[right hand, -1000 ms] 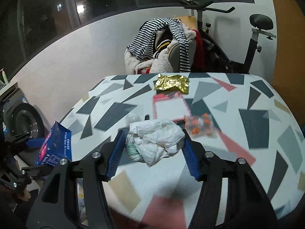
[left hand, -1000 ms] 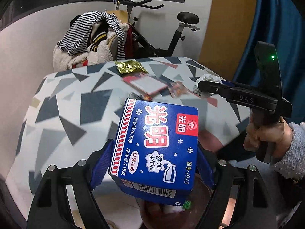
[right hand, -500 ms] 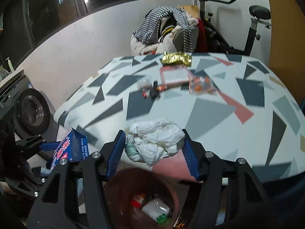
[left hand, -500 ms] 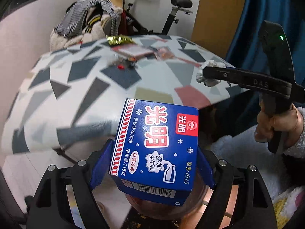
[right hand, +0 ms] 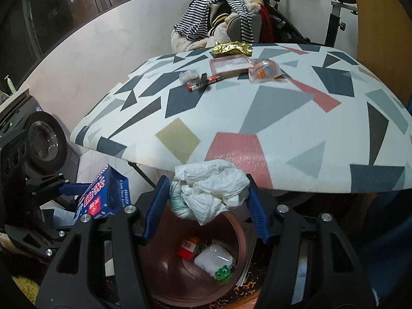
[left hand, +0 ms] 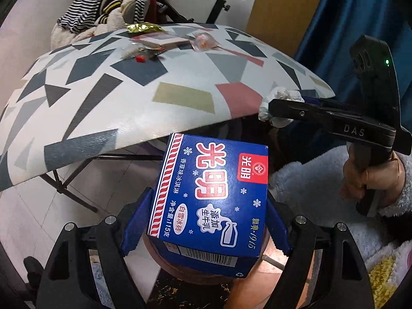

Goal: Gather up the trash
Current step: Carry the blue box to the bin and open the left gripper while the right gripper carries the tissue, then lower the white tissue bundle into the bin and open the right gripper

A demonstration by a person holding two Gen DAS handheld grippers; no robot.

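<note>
Between the blue pads of the left tool (left hand: 206, 221), a blue ice-cream carton (left hand: 209, 195) is being pinched by its sides, its printed face turned up toward the camera. Directly beneath it, the brown rim of the trash bin (left hand: 195, 274) is showing. Off to that tool's right, the right tool (right hand: 207, 203) is clamping a crumpled white wad of tissue (right hand: 209, 189) between its own pads, and it is hanging over the open trash bin (right hand: 238, 231), where a red packet, a clear bag and a small green toy are lying at the bottom. Ahead of both tools, the patterned desk (right hand: 257, 118) is carrying more litter at its far side: a gold wrapper (right hand: 231, 48), a red-edged packet (right hand: 230, 64), an orange snack bag (right hand: 264, 71) and small scraps (right hand: 199, 81).
</note>
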